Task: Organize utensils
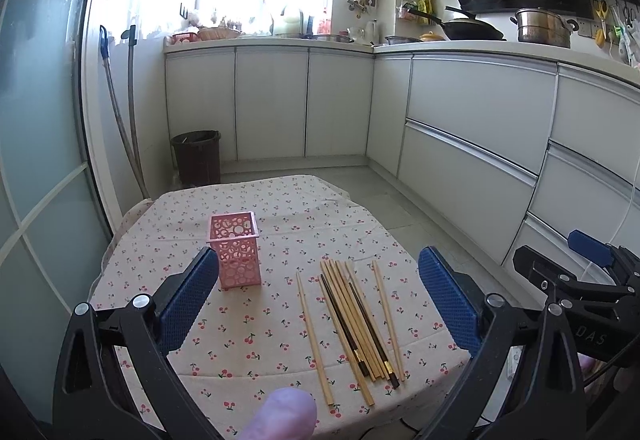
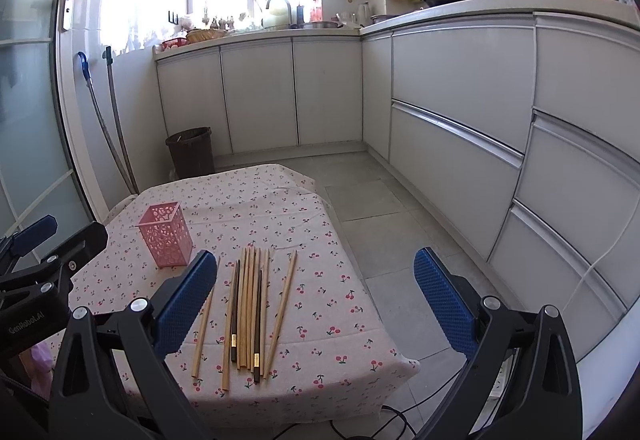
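While both hover spread and empty over the cherry-print tablecloth (image 1: 280, 207), left gripper (image 1: 320, 300) and right gripper (image 2: 316, 300) face the upright pink holder (image 1: 236, 250), chopsticks (image 1: 356, 316) lying loose just right of it.

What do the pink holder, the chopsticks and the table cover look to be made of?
Pink holder: likely matte plastic, walls punched with round holes. Chopsticks: mostly pale bamboo or wood; two dark ones with gold bands, maybe lacquered. Table cover: thin printed fabric, wrinkling at its edges.
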Motion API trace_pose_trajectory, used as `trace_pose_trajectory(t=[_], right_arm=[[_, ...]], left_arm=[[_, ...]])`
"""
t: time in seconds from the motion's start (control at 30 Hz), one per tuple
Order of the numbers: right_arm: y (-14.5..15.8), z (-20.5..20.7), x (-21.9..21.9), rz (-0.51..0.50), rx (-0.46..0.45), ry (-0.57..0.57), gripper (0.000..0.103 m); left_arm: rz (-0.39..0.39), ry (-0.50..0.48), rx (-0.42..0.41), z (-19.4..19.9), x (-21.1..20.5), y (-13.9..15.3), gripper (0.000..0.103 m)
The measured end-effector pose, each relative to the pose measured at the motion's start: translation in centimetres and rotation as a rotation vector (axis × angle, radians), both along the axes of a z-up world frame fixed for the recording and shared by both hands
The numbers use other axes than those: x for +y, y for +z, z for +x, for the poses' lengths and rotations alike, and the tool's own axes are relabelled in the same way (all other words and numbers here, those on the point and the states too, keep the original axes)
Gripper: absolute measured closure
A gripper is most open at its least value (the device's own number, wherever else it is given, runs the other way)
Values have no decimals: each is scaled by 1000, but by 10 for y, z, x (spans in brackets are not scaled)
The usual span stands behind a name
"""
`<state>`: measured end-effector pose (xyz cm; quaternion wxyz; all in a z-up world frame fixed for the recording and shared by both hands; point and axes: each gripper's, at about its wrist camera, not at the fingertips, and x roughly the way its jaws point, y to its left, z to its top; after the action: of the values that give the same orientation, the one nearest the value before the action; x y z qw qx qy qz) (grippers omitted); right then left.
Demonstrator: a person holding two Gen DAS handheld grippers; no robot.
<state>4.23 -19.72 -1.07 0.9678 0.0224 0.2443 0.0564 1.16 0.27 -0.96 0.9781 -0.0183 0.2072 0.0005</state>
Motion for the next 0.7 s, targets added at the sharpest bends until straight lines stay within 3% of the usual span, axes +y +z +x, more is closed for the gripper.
trace_pose_trajectory(t=[0.7], right_arm=[[-1,1,-1,6,9,-1,7]], left_arm=[[3,-2,6,2,-1,-3,7]])
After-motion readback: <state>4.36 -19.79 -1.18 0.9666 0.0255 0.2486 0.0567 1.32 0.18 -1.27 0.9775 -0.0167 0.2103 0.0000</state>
